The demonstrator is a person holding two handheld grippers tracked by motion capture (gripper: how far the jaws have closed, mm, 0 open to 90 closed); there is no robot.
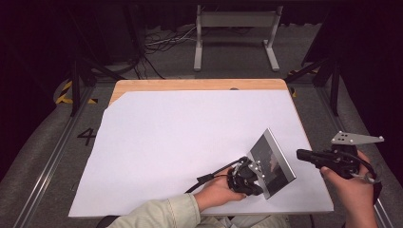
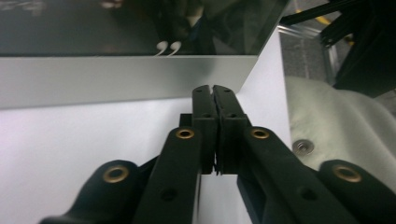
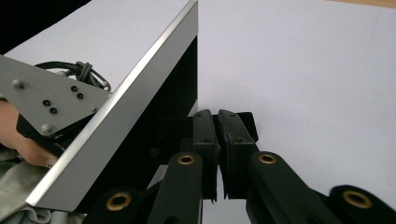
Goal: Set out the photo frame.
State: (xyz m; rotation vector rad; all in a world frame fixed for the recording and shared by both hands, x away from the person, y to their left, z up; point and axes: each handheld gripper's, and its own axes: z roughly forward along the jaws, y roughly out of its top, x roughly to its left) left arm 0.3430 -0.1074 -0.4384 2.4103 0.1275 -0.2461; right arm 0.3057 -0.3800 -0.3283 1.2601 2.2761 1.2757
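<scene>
Diagonally, the silver-edged dark panel (image 1: 272, 162) runs near-right to far-left, both jaws closed, holding nothing.

In the high view, the near end of the silver-framed panel (image 1: 272, 161) is covered by the left gripper (image 1: 252, 175), so contact between them cannot be determined. In the left gripper view, the panel (image 2: 116, 79) is cut off by the top and left edges, and the reflections in its dark glossy face are too dim and blurred to identify. In the right gripper view, the panel (image 3: 116, 112) hides most of the left gripper (image 3: 51, 107), and the bottom edge crops the right gripper (image 3: 217, 122) at its linkage.
</scene>
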